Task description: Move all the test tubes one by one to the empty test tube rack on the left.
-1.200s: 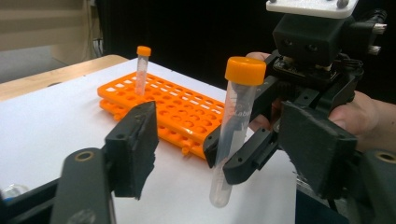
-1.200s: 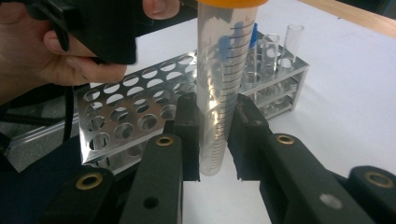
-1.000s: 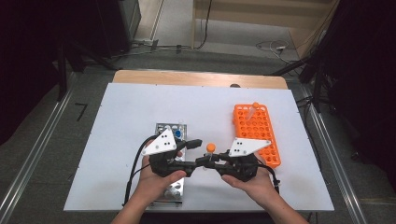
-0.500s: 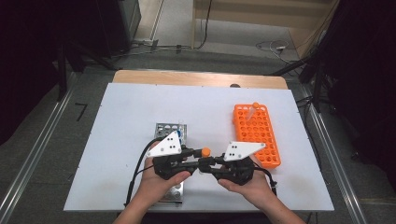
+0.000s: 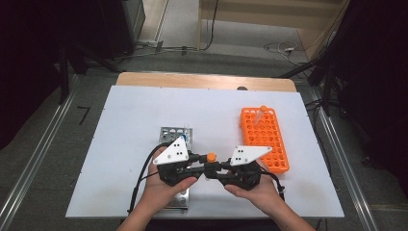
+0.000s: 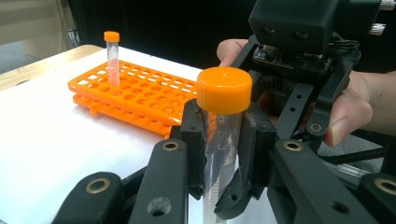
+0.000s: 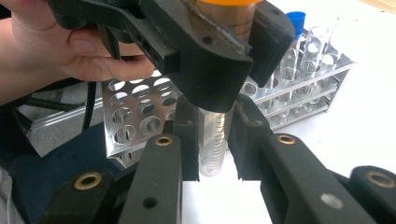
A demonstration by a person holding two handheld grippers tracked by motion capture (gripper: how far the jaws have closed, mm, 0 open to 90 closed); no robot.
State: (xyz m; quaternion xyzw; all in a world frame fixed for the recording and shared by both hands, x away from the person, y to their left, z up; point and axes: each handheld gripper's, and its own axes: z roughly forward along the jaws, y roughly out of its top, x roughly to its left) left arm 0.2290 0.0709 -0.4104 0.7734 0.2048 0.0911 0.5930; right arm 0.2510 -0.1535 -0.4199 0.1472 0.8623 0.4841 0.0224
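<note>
High view: both tools meet near the front edge of the white desk, tips facing each other, with 1 clear tube standing upright between them, orange cap on top. Left tool comes in from the left, right tool from the right — each carried in a hand, forearms entering from the bottom.

Left gripper view: the left tool's pads are pressed flat on the tube's wall just below the cap, 1 on each side. Its jaws have just been closing, and the tube sits between them, gripped. Printed graduation marks show on the tube's clear wall. Behind it the right tool and the hand holding it face the camera.

Right gripper view: the right tool's jaws are drawn in on the lower part of the same tube, pads against its sides, below the left tool's grip. So both tools have hold of 1 tube — left high, right low. Tube's base hangs clear above the desk surface.

Surroundings: an orange rack lies on the desk to the right, well apart from the tools, with 1 capped tube standing at its far end. A metal rack sits just behind and under the left hand; in the right gripper view it carries several clear tubes, 1 with a blue cap.
</note>
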